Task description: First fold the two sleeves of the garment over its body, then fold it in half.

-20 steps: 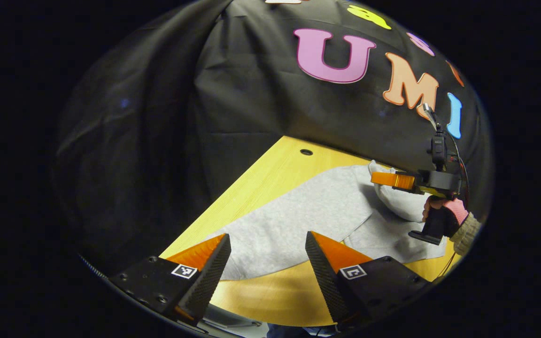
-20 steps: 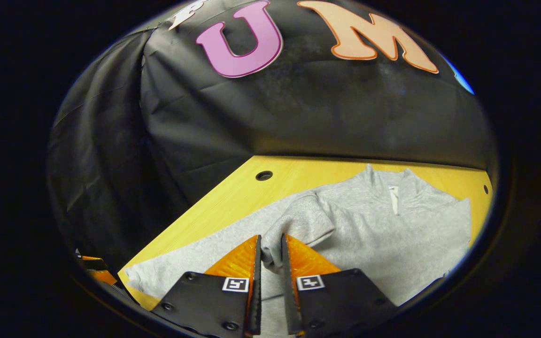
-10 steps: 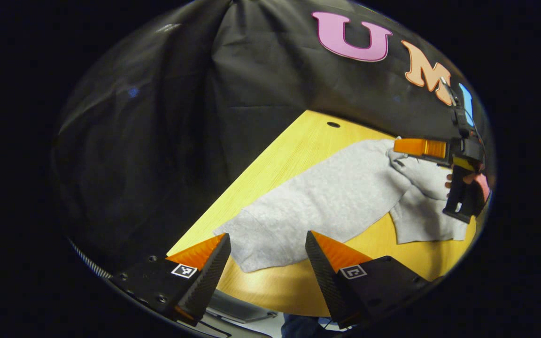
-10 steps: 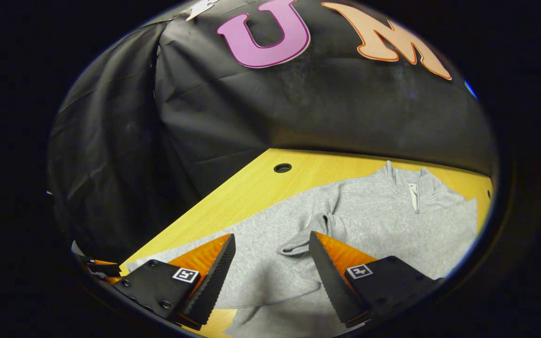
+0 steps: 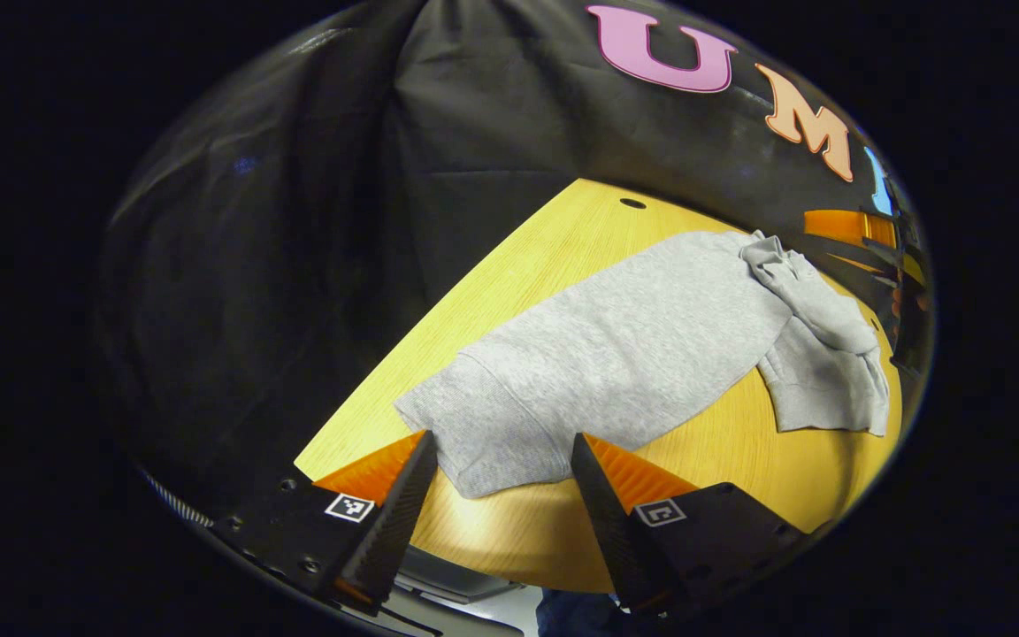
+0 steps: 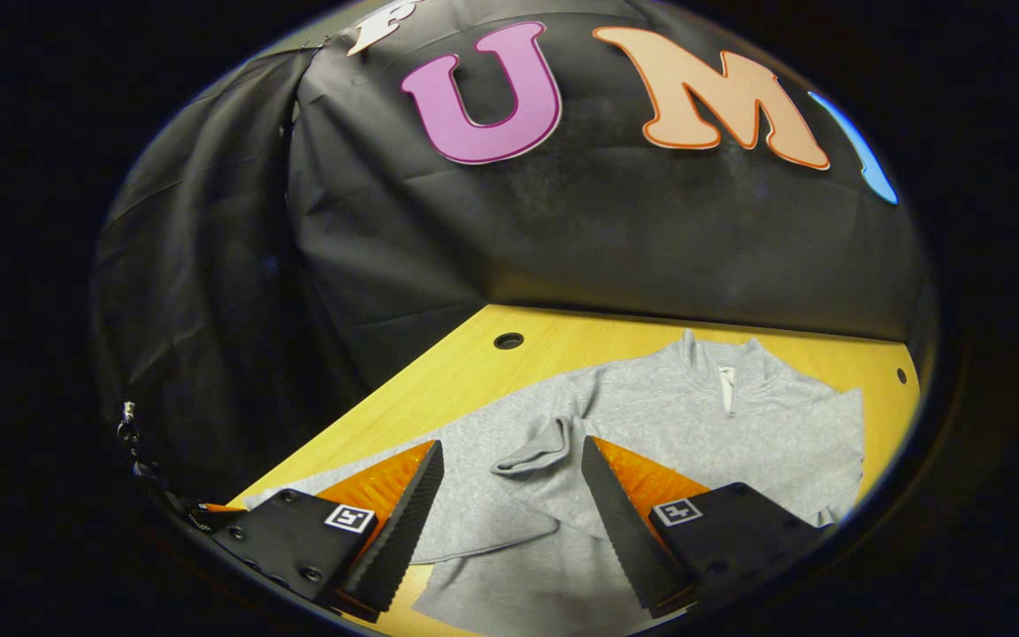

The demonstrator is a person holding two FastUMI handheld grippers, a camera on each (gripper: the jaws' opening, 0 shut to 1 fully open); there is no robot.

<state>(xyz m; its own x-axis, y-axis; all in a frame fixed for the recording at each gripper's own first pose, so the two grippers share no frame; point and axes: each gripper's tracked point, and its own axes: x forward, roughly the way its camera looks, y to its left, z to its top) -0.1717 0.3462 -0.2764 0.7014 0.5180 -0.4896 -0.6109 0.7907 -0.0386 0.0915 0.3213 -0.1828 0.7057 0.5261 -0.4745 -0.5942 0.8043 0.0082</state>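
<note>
Your left gripper (image 5: pixel 501 460) hangs with its jaws spread wide and nothing between them, just above the near end of the grey garment (image 5: pixel 624 345), which lies flat on the yellow tabletop (image 5: pixel 554 257). Your right gripper (image 6: pixel 509 482) is equally wide open and empty, poised over the sleeve cuff (image 6: pixel 532 456) that rests loosely bunched on the garment's body, with the zip collar (image 6: pixel 726 376) off at 1 o'clock in the right gripper view.

That sleeve is your first risk: it lies crumpled rather than flat, so it may slide off the body as soon as you disturb the cloth beneath it. In the left gripper view the far part of the garment at 2 o'clock is heaped in a lump (image 5: pixel 815 310); fold in half over that and the stack will likely come out lopsided. The near end also sits close to the tabletop's edge, so a careless pull towards 6 o'clock could drag it over.
</note>
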